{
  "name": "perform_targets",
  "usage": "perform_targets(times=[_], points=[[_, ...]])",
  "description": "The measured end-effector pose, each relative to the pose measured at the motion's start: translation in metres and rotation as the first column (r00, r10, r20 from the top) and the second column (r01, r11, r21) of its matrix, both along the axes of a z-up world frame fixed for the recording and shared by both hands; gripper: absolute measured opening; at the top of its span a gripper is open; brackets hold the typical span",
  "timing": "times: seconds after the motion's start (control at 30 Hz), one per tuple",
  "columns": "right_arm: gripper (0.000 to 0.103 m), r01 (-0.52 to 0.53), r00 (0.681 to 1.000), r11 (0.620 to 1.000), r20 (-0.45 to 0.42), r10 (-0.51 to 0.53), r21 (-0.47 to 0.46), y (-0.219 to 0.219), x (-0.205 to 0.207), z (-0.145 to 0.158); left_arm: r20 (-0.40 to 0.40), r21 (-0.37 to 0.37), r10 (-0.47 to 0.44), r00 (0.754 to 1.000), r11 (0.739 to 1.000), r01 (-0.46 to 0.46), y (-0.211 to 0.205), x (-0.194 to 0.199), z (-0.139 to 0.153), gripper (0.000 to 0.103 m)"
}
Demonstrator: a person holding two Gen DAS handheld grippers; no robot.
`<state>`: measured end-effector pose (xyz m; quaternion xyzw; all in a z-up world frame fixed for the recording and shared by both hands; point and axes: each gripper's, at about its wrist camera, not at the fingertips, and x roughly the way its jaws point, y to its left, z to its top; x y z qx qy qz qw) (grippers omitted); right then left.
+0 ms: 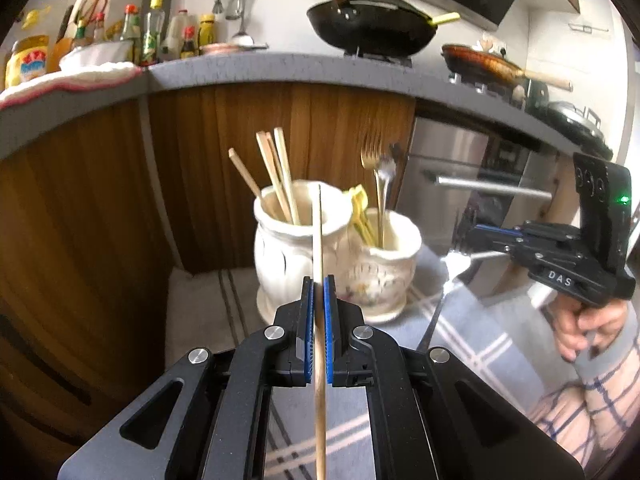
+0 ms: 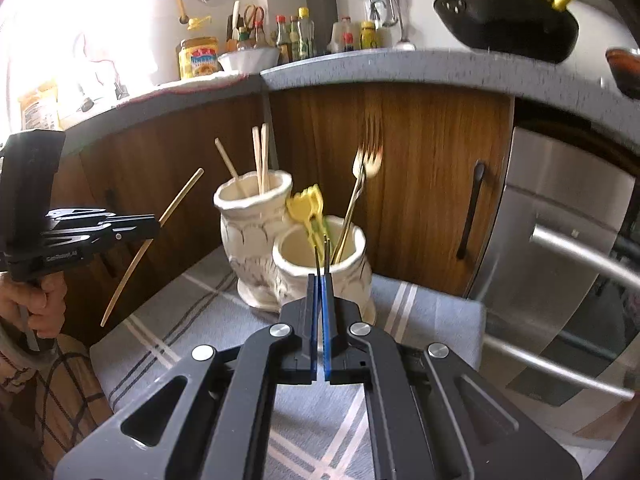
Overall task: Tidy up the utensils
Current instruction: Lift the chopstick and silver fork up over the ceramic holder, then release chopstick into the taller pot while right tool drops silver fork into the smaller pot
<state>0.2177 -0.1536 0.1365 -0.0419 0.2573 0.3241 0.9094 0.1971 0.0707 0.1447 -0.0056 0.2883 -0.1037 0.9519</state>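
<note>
Two cream ceramic jars stand on a grey checked cloth (image 1: 472, 320). The taller jar (image 1: 290, 240) holds several wooden chopsticks (image 1: 276, 176). The shorter jar (image 1: 390, 264) holds forks (image 1: 380, 168) and yellow utensils (image 1: 360, 208). My left gripper (image 1: 319, 284) is shut on a wooden chopstick (image 1: 318, 240), upright, just in front of the taller jar; it also shows in the right wrist view (image 2: 154, 224). My right gripper (image 2: 321, 280) is shut on a silver fork (image 1: 456, 260), whose tines (image 2: 322, 256) poke out just before the shorter jar (image 2: 320, 264).
Wooden cabinet doors (image 1: 280, 128) and a grey counter edge (image 1: 280, 68) rise behind the jars. A black wok (image 1: 372, 28), a pan (image 1: 484, 64) and sauce bottles (image 1: 152, 32) sit on the counter. A steel oven with a bar handle (image 2: 580, 248) is at right.
</note>
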Motion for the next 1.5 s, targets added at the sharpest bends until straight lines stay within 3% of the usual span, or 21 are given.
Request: perform_targets(times=[0.37,0.67,0.87,1.03,1.2,1.5], points=[[0.001,0.04,0.991,0.998,0.132,-0.034,-0.046,0.006,0.015,0.076,0.119,-0.063,0.017,0.993,0.998,-0.01,0.002,0.025,0.049,0.005],[0.001,0.08,0.984,0.994,0.164,-0.068,-0.069,0.012,0.046,0.112,0.25,-0.131,0.053,0.967,0.991,-0.021,0.003,0.064,0.084,0.005],[0.001,0.1,0.985,0.991,0.148,-0.085,-0.093,0.017,0.07,0.103,0.344,-0.139,0.088,0.935,0.989,-0.042,-0.002,0.086,0.082,0.005],[0.001,0.061,0.992,0.987,0.12,-0.044,-0.146,0.032,0.08,0.079,0.403,-0.154,0.133,0.905,0.985,-0.076,-0.004,0.101,0.072,0.005],[0.001,0.023,0.995,0.983,0.102,-0.004,-0.185,0.044,0.082,0.056,0.396,-0.175,0.159,0.905,0.98,-0.095,0.0,0.114,0.054,0.005],[0.001,-0.03,0.997,0.982,0.061,0.042,-0.184,0.054,0.086,0.03,0.38,-0.124,0.154,0.912,0.986,-0.114,-0.011,0.107,0.019,0.005]])
